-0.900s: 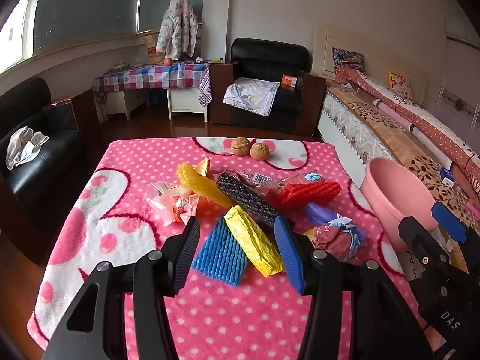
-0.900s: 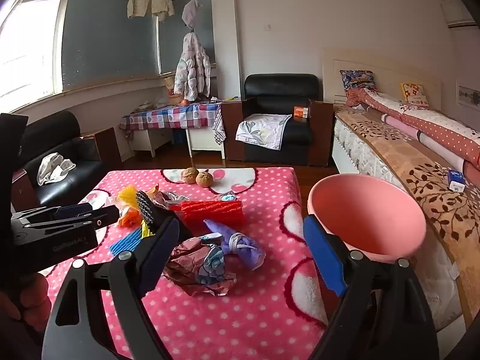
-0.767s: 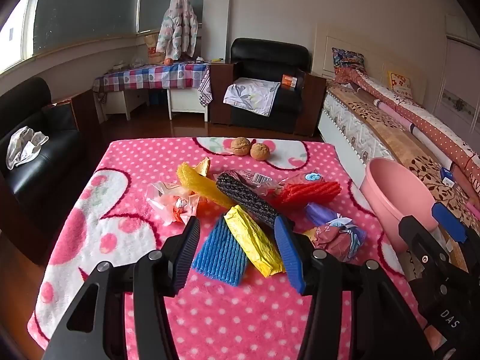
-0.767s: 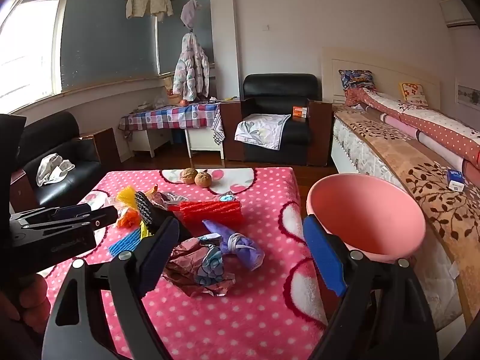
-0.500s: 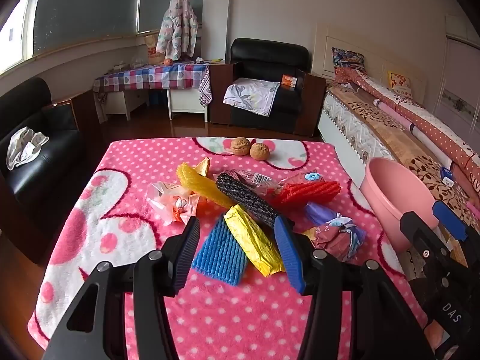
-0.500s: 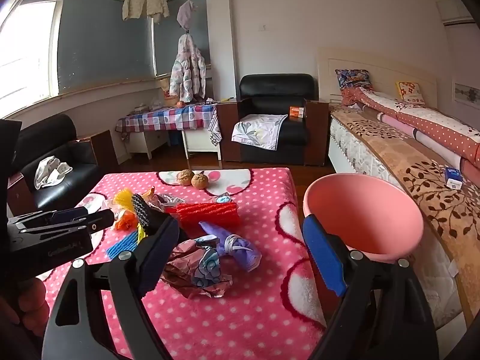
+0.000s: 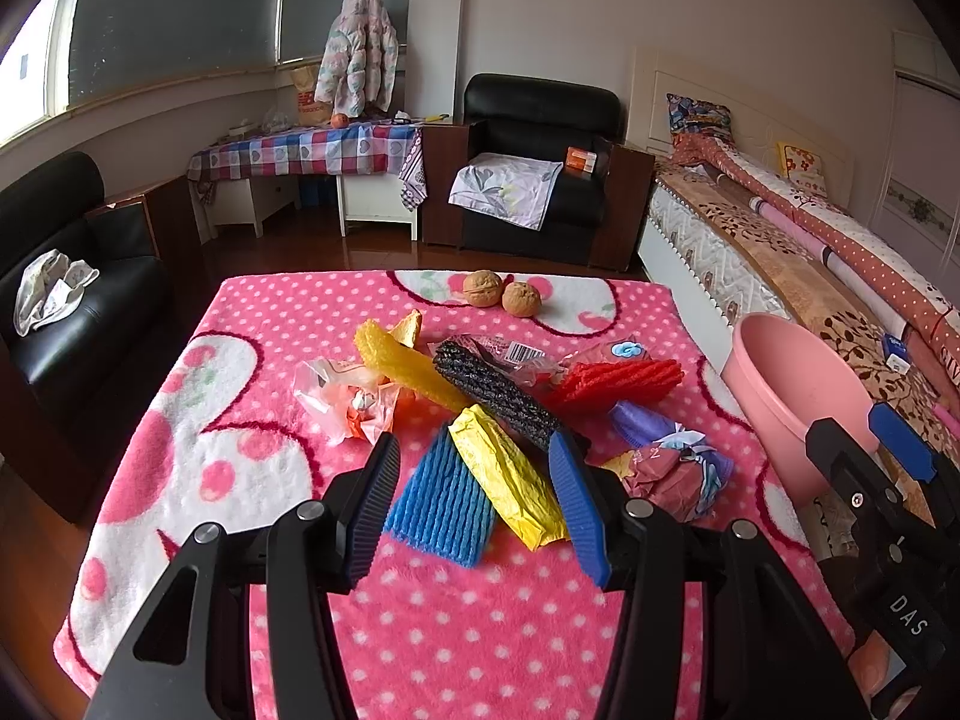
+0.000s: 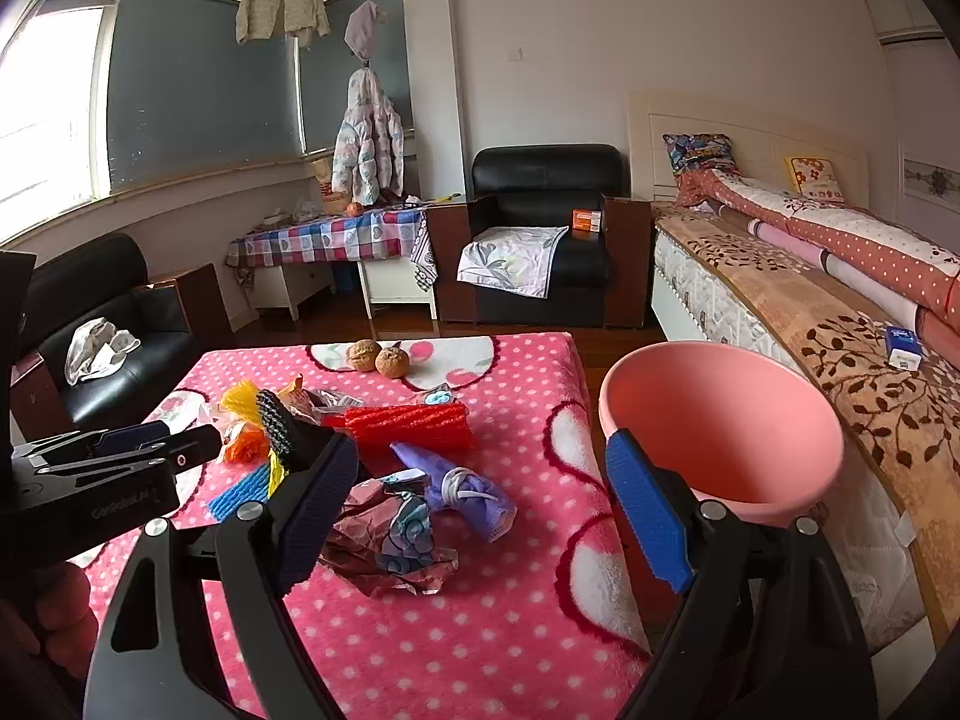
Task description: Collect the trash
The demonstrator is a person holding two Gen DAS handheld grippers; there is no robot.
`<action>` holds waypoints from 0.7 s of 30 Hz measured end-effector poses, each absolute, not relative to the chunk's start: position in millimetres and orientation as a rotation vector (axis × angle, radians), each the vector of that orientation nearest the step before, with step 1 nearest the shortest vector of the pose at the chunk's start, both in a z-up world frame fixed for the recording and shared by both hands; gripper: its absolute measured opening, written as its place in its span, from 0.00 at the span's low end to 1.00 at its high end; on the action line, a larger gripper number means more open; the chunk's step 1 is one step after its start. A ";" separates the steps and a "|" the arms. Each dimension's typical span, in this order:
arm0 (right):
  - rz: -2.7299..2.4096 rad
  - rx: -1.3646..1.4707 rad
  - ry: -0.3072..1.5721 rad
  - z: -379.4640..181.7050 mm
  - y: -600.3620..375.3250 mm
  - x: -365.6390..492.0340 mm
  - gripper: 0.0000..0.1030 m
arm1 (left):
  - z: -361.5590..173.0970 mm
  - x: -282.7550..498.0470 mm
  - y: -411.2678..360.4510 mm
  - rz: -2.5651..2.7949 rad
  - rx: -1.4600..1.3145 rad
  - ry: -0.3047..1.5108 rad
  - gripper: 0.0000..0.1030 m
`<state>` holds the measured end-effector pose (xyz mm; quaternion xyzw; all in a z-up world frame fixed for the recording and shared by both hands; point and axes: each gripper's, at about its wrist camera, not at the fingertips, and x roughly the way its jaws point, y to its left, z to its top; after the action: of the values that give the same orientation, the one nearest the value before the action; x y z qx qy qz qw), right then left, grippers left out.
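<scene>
Nothing picked yet: left gripper (image 7: 474, 498) hangs released over the trash pile (image 7: 498, 408) mid-frame, right gripper (image 8: 474, 516) spread wide, empty, over a crumpled wrapper (image 8: 390, 540). Next, probably, lower and pinch one piece for the pink basin (image 8: 720, 420) at right. Pink dotted blanket (image 7: 456, 648); bed, armchair behind.

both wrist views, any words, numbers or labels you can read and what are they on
"DAS": white letters on the black right gripper body, in the left wrist view.
Faint grey lettering on the black left gripper body: too blurred to read.
Barcode on the clear plastic wrapper: digits too small.
</scene>
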<state>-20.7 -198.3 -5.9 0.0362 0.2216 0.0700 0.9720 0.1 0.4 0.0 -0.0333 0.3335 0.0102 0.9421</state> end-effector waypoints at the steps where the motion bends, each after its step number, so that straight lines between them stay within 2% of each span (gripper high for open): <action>1: 0.142 0.074 0.448 -5.7 -198.4 -20.7 0.83 | -0.1 0.1 0.3 0.022 -0.067 0.680 0.50; 21: 0.131 0.081 0.451 -7.5 -201.4 -20.8 0.83 | -0.2 0.4 0.4 0.020 -0.069 0.683 0.50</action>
<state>-20.8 -201.4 -7.5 0.0399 0.2231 0.0648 0.9718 0.4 0.4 -0.2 -0.0336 0.3346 0.0097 0.9417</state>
